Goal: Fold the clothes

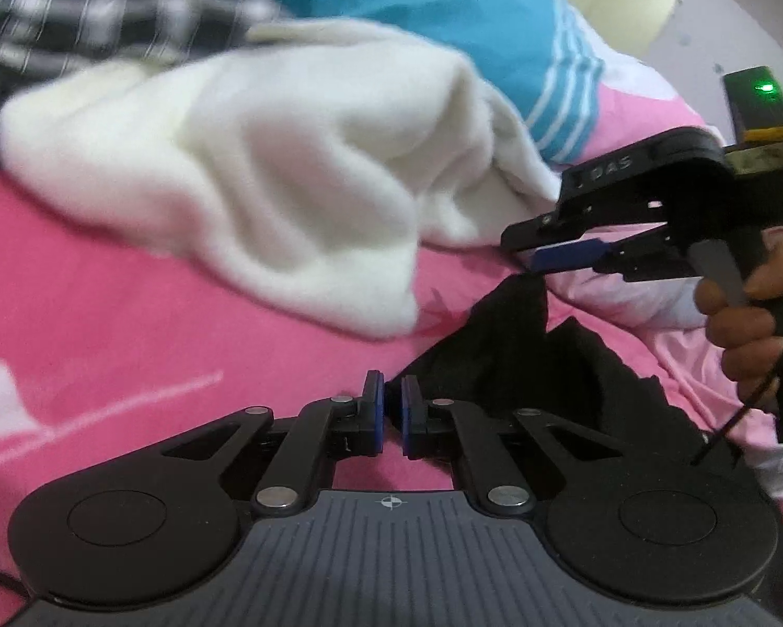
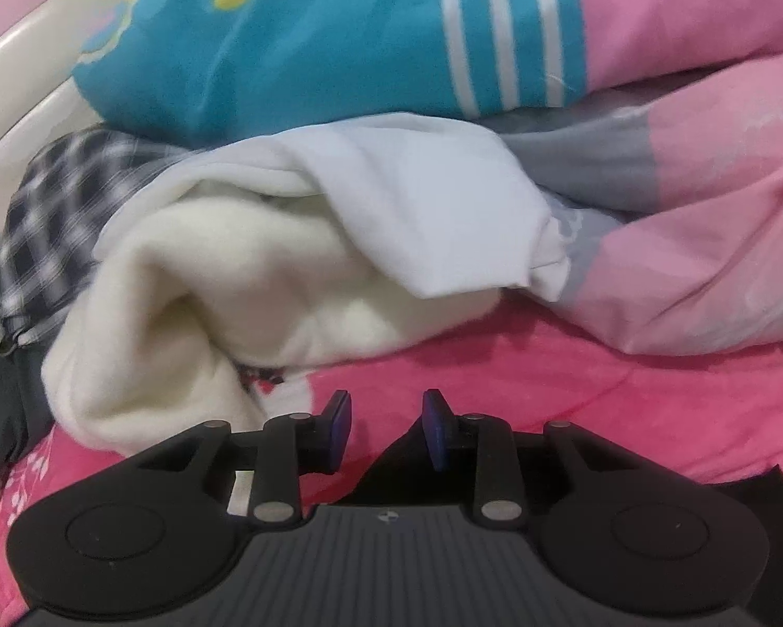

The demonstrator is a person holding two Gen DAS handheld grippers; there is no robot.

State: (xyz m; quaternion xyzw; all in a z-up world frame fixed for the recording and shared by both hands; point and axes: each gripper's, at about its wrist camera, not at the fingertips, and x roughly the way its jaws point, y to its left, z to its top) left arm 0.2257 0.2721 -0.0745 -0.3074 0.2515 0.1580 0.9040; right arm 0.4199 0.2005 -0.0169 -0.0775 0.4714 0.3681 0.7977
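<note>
We see the crumpled black cloth garment (image 1: pixel 527 366) just right of the left gripper (image 1: pixel 390 413), closed empty; the right gripper (image 2: pixel 386 431) stands apart above it.

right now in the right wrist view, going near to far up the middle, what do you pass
right tongs → black cloth → pink blanket → cream fleece → blue pillow
</note>
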